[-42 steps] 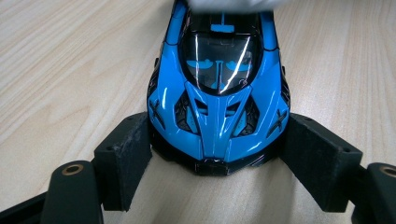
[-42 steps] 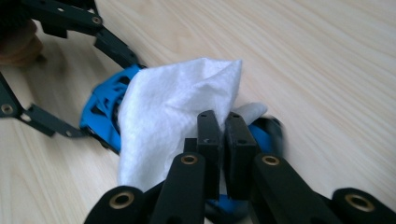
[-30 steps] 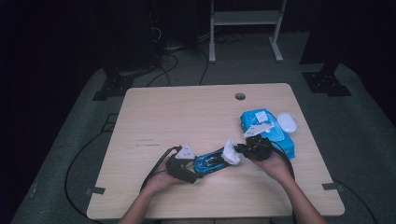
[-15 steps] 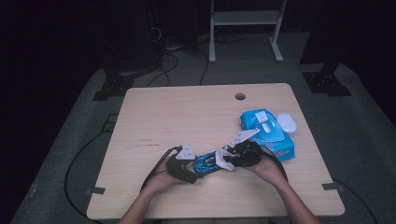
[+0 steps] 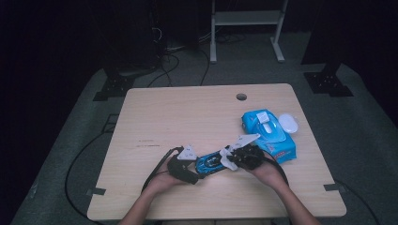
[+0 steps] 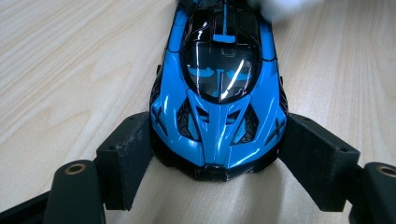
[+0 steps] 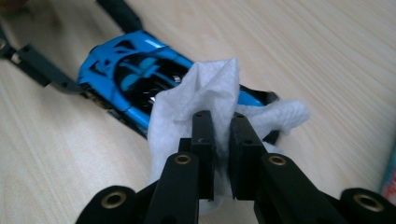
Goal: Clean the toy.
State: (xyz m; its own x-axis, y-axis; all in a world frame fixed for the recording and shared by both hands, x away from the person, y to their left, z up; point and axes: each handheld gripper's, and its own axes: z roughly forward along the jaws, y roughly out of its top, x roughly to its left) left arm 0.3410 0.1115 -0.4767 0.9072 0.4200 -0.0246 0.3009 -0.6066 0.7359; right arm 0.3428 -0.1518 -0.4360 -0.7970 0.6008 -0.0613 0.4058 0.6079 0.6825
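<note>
while the left gripper (image 6: 217,186) clamped the blue toy car's (image 5: 212,161) nose, low centre of the high view, the right gripper (image 7: 220,154) had just been closing its jaws on the white wipe (image 7: 196,100) (wiping could go on), now over the car's rear. table (image 5: 187,117) edge near below, open room above; wipes pack (image 5: 270,133) to the right.

One toy car (image 5: 212,162), one white wipe (image 7: 196,107), one blue pack of wipes (image 5: 270,133), one white lid (image 5: 288,123), two claws, left (image 5: 195,165) and right (image 5: 230,159), on one counter (image 5: 187,117).
</note>
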